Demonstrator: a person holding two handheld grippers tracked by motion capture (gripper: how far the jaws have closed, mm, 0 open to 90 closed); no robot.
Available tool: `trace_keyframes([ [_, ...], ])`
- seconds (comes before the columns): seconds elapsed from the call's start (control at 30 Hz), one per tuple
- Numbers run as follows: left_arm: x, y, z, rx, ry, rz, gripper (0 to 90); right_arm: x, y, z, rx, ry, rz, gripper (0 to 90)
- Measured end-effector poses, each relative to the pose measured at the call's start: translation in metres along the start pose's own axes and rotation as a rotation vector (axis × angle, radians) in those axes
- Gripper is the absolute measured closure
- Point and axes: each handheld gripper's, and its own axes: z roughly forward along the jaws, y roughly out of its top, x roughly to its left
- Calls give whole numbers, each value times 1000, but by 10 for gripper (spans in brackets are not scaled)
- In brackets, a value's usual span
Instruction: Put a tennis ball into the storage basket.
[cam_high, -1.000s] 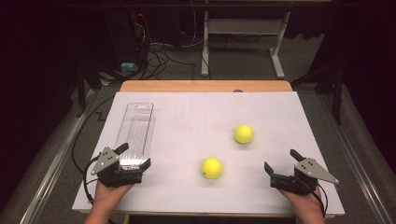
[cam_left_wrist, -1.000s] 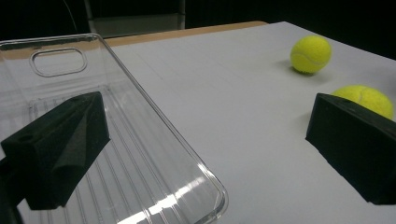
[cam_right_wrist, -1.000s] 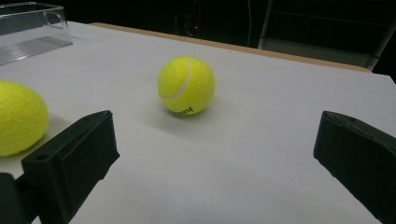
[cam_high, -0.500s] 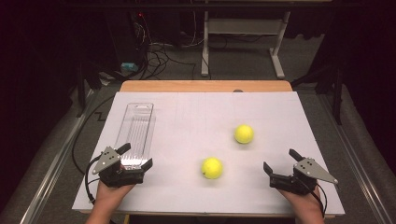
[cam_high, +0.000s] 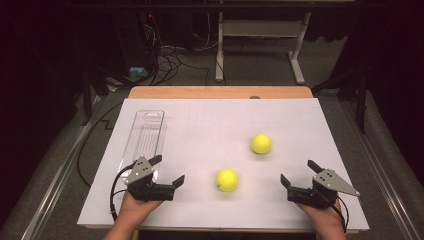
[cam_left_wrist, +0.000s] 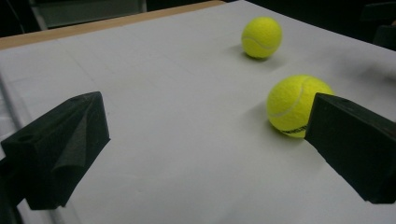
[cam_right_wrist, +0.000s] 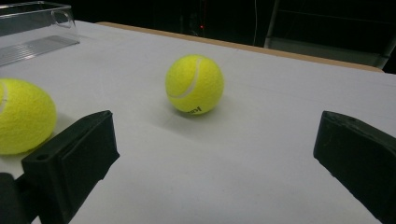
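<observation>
- The left gripper (cam_high: 167, 170) sits low at the near-left of the table (cam_high: 210, 125), its jaws spread wide with nothing between them.
- The right gripper (cam_high: 298, 172) sits at the near-right, its jaws also wide apart and holding nothing.
- The near ball (cam_high: 227, 180) lies on the white sheet between the two grippers, closer to the left one but touching neither.
- In the left gripper view that ball (cam_left_wrist: 296, 105) is just beyond the right-hand jaw, which covers part of its lower edge; open sheet lies between the jaws.
- In the right gripper view the same ball (cam_right_wrist: 23, 116) is at the left edge, partly behind the left-hand jaw.
- The far ball (cam_high: 261, 143) rests farther up the table, apart from the near one and ahead of the right gripper.
- In the right gripper view the far ball (cam_right_wrist: 194, 84) stands in the open between the jaws, well beyond their tips, with nothing in front of it.
- A clear tray (cam_high: 144, 137) lies lengthwise along the left side of the sheet; its near end is just beside the left gripper, and the gripper's grey plate overlaps it in the high view.
- The tray looks empty; no ball is in it.
- Past the far edge of the table, cables (cam_high: 172, 60) trail on the floor beside a white frame (cam_high: 260, 35).
</observation>
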Motion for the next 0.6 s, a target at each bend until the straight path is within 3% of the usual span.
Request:
trace_keyframes([
  [0.23,-11,2,10,77,-31,18,7,0,-1,0,1,4,0,0],
  [0.37,-15,1,18,166,-50,28,7,0,-1,1,1,7,-3,0],
  [0.43,-16,1,21,181,-47,25,7,0,-1,1,3,8,-2,0],
  [0.47,-17,0,24,224,-50,39,7,1,-1,2,3,11,-1,0],
  [0.5,-17,0,24,224,-50,39,7,1,-1,2,3,11,-1,0],
  [0.6,-19,-2,32,299,-50,46,8,1,-2,2,5,14,2,0],
])
